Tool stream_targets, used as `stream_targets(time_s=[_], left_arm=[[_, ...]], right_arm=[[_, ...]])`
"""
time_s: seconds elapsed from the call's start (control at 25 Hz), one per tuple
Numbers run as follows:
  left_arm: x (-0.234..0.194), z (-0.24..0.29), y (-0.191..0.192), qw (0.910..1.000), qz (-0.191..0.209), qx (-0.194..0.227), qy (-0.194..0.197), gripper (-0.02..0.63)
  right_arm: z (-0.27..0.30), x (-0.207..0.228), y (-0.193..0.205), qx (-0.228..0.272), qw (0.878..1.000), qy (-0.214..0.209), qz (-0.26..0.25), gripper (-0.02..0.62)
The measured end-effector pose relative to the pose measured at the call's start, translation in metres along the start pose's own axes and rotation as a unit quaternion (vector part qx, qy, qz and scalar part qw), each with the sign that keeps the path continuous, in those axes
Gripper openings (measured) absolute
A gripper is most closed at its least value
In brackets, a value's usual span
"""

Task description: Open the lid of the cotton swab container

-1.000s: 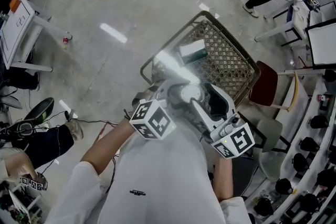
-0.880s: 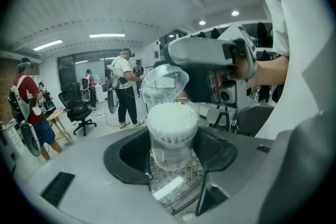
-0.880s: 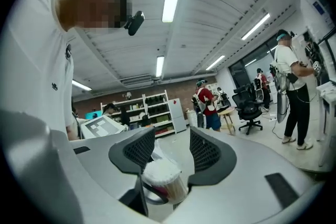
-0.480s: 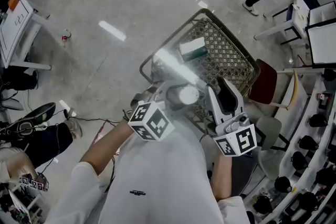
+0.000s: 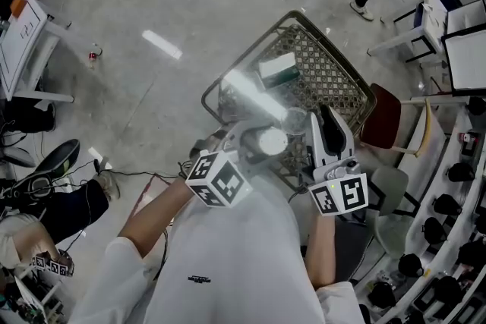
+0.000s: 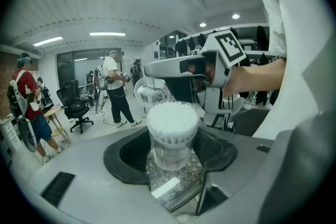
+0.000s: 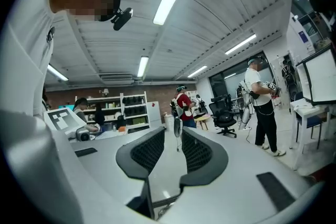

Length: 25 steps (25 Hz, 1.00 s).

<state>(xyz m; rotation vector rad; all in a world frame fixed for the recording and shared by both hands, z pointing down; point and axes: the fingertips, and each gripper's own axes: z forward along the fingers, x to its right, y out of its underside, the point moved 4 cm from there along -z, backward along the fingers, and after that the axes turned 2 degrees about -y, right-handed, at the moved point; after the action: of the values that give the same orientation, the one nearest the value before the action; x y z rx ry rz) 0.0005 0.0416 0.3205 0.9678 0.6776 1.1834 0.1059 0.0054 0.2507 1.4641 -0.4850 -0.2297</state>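
Note:
The cotton swab container (image 6: 172, 134) is a clear round tub packed with white swabs, its top uncovered. My left gripper (image 6: 170, 157) is shut on its lower body and holds it in the air above a wire cart; in the head view the container (image 5: 269, 140) sits just ahead of the left gripper (image 5: 254, 136). The clear round lid (image 6: 151, 94) hangs off to one side, behind the tub. My right gripper (image 5: 313, 122) has just been closing its jaws, and the lid (image 7: 177, 131) stands edge-on between their tips. In the head view the lid (image 5: 295, 120) is right of the tub.
A wire shopping cart (image 5: 349, 80) stands below my hands with a green and white box (image 5: 277, 70) in it. A dark red chair (image 5: 383, 121) and desks are at the right. People stand on the far floor (image 6: 118, 89).
The right gripper has swung off the top of the container to the right, taking the clear lid with it, and the white swab tips now show. The left gripper has kept still.

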Motion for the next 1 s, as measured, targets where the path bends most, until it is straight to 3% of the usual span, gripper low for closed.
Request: stream_targets(time_s=[0.52,0.84,1.0], left_arm=[[-0.006,-0.007,0.006,0.9996,-0.013,-0.012,-0.022,0.242],[-0.023,-0.017,0.006,0.9975,-0.036,0.002,-0.061,0.242],[-0.029,-0.021,0.004,0.9958,-0.052,0.011,-0.075,0.242]], right_arm=[[-0.008,0.0,-0.017,0.025,1.0,0.003,-0.014,0.084],[-0.038,0.012,-0.014,0.003,0.997,0.047,-0.059,0.083],[-0.056,0.02,-0.002,-0.028,0.993,0.08,-0.081,0.048]])
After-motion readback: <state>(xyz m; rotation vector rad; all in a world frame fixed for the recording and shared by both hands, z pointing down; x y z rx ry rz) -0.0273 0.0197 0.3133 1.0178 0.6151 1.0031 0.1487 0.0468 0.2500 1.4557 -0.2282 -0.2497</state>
